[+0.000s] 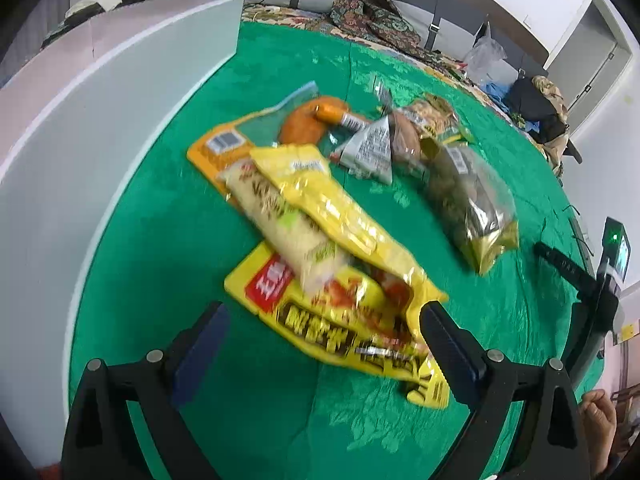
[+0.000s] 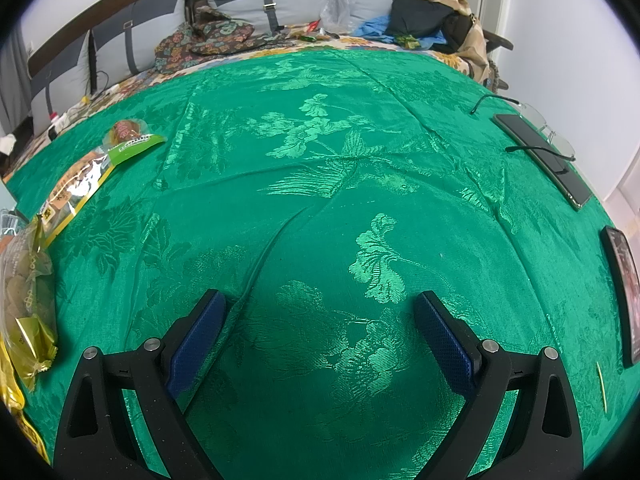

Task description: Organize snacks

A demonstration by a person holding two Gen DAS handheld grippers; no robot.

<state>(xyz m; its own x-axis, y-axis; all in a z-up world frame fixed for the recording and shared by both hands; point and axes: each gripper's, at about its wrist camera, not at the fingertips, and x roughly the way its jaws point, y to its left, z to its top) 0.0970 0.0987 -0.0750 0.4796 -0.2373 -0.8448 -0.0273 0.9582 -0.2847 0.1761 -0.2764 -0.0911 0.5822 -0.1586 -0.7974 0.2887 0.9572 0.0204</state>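
Several snack packs lie in a pile on the green cloth [image 1: 256, 400]. A big yellow pack with black characters [image 1: 340, 320] lies nearest, under a pale long pack [image 1: 280, 216] and a yellow foil pack [image 1: 332, 204]. Behind are an orange-yellow pack [image 1: 280, 128], a silver triangular pack [image 1: 370, 148] and a clear gold-edged bag [image 1: 472, 208]. My left gripper [image 1: 324, 320] is open, fingers either side of the big yellow pack's near end, empty. My right gripper [image 2: 320, 308] is open and empty over bare cloth [image 2: 320, 160]. A green-topped pack [image 2: 96, 160] and a gold bag [image 2: 24, 296] lie at its left.
A white box [image 1: 100, 140] stands at the left of the pile. A phone [image 2: 540, 160], glasses [image 2: 556, 136] and a second phone [image 2: 624, 292] lie at the right edge. The other gripper [image 1: 592, 284] shows at the right. A sofa with clutter [image 2: 280, 20] is behind.
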